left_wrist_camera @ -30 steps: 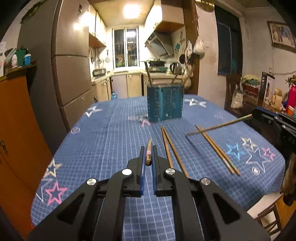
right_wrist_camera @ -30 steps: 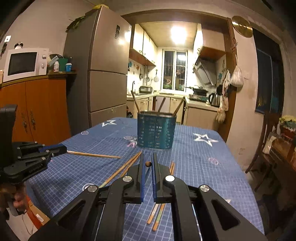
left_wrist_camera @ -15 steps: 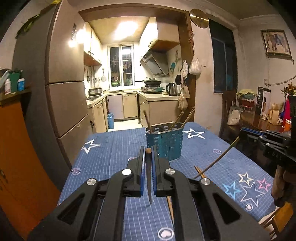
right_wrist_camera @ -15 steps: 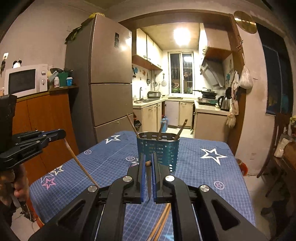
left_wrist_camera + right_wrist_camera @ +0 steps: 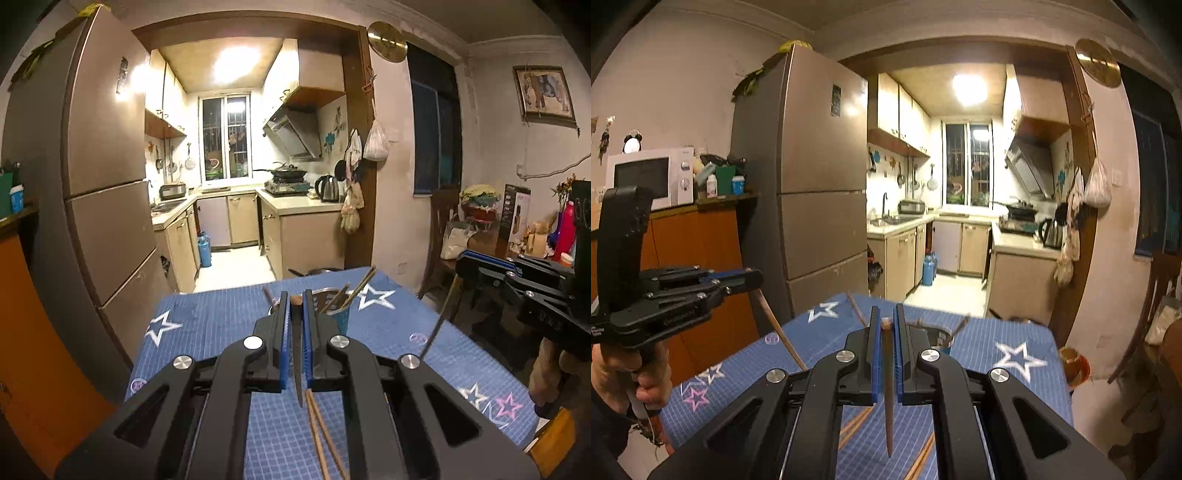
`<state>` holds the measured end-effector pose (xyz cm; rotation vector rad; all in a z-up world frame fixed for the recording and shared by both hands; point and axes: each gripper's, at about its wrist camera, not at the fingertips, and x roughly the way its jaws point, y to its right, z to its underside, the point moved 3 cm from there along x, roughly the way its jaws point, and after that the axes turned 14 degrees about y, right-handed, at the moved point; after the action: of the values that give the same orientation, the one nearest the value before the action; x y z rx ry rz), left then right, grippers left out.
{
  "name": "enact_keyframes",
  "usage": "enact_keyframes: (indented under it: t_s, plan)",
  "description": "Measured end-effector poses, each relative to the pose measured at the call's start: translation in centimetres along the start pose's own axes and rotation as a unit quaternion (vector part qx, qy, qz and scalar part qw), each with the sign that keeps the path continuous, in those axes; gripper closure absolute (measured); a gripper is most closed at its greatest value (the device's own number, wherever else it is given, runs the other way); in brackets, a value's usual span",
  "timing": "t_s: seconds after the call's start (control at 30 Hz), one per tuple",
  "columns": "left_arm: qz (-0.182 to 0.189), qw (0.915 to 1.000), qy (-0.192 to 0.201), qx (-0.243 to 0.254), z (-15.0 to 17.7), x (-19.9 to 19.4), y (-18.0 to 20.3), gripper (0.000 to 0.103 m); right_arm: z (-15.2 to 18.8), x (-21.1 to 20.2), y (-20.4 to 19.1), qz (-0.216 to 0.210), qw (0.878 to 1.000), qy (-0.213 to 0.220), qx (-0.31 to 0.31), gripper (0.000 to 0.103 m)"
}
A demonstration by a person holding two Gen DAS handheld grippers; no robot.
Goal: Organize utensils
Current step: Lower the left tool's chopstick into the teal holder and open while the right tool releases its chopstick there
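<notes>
Above the blue star tablecloth (image 5: 221,317), both grippers are up in the air, each clenched on one wooden chopstick. Left gripper (image 5: 294,306) pinches its chopstick (image 5: 298,369) near the blunt top end, tip hanging down toward the camera. Right gripper (image 5: 885,325) does the same with its own chopstick (image 5: 888,398), thin end dangling low.

Teal utensil holder (image 5: 341,317) sits just beyond the left gripper's fingertips, mid-table, with a few sticks already leaning in it. More loose chopsticks (image 5: 321,435) lie on the cloth on the near side of the holder, under the left gripper.

Step in hand, as I read it: carry both sticks over the holder and drop them in.

To do it well:
- get each gripper above the holder rim before lowering, so the hanging tip clears the wall
- aim the tip at a gap, away from the leaning sticks
- one gripper at a time, they look close enough to collide over the holder
- release only once the tip is well inside; a stick dropped off-centre may tip the light basket or bounce out.
</notes>
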<state>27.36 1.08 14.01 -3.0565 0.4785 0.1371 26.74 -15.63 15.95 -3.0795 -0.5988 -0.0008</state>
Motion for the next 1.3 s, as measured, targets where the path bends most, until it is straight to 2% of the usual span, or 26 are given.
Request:
enact_keyframes:
  t_s: [0.43,0.73,0.97,1.3]
  plan:
    - [-0.002,0.9995,0.028,-0.012,-8.6,3.1,-0.2,0.098,-10.2,4.5,2.4,0.008,0.999,0.046,-0.021,0.096]
    - [-0.02,0.9994,0.026,-0.008,-11.1,6.8,-0.1,0.098,-14.3,9.4,4.8,0.027,0.998,0.052,-0.029,0.096]
    - [-0.036,0.9992,0.015,-0.009,-11.1,9.3,-0.6,0.098,-14.8,12.4,8.1,0.041,0.998,0.047,0.006,0.096]
    - [-0.044,0.9989,-0.004,-0.012,-9.5,12.1,-0.5,0.098,-11.3,15.7,9.2,0.04,0.998,0.026,0.03,0.096]
